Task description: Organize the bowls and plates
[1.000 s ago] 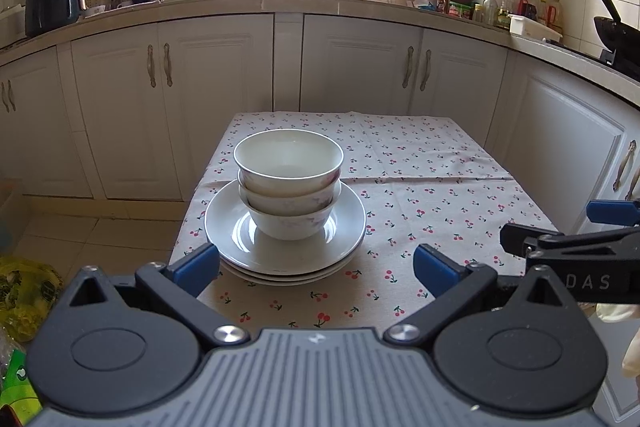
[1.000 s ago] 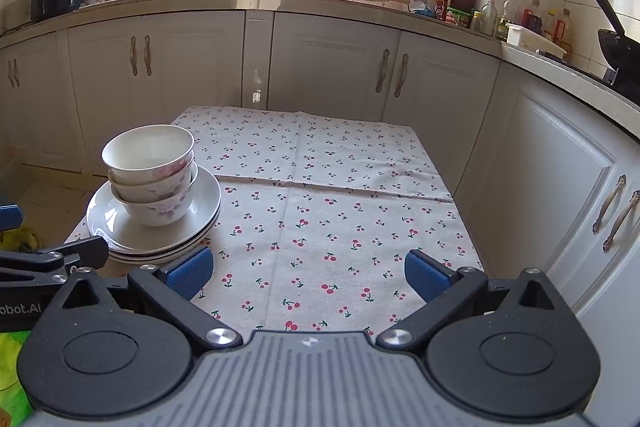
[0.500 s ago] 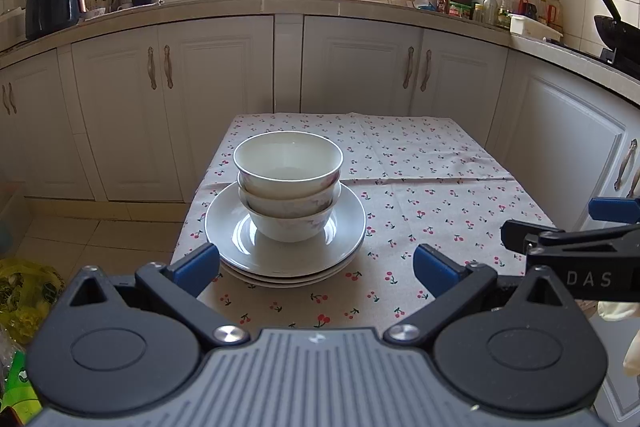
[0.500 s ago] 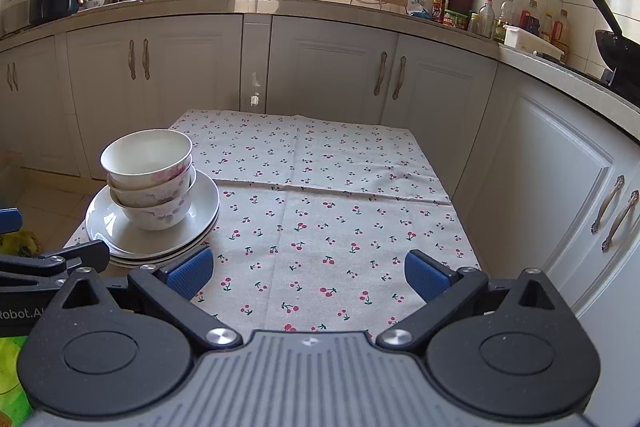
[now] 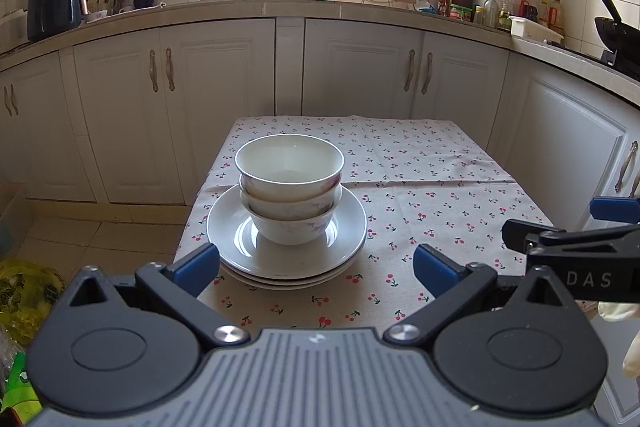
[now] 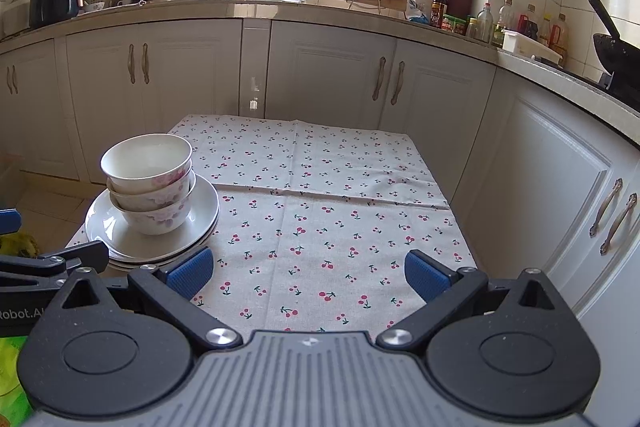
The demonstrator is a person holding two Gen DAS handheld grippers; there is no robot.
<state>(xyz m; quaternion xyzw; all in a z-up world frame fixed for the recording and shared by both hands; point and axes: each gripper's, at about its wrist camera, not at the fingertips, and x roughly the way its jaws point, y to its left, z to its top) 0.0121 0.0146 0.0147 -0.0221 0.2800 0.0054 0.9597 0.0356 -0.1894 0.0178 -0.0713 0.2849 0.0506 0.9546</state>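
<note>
Three white bowls [image 5: 289, 183] with pink flowers are nested on a stack of white plates [image 5: 344, 247] at the table's near left. In the right wrist view the same bowls [image 6: 149, 183] and plates [image 6: 200, 215] sit left of centre. My left gripper [image 5: 316, 267] stands open just short of the plates, nothing between its blue pads. Over the bare cloth to the right, my right gripper [image 6: 306, 273] is open and holds nothing. Each gripper shows at the edge of the other's view.
A cherry-print cloth [image 6: 320, 211] covers the small table. White cabinets [image 5: 352, 75] and a worktop crowded with bottles, a knife block and a wok [image 5: 616, 31] run behind and to the right. A yellow-green bag [image 5: 24, 291] lies on the floor at left.
Both grippers have drifted very slightly; the stack looks marginally nearer in the right wrist view. Bowls and plates have not moved.
</note>
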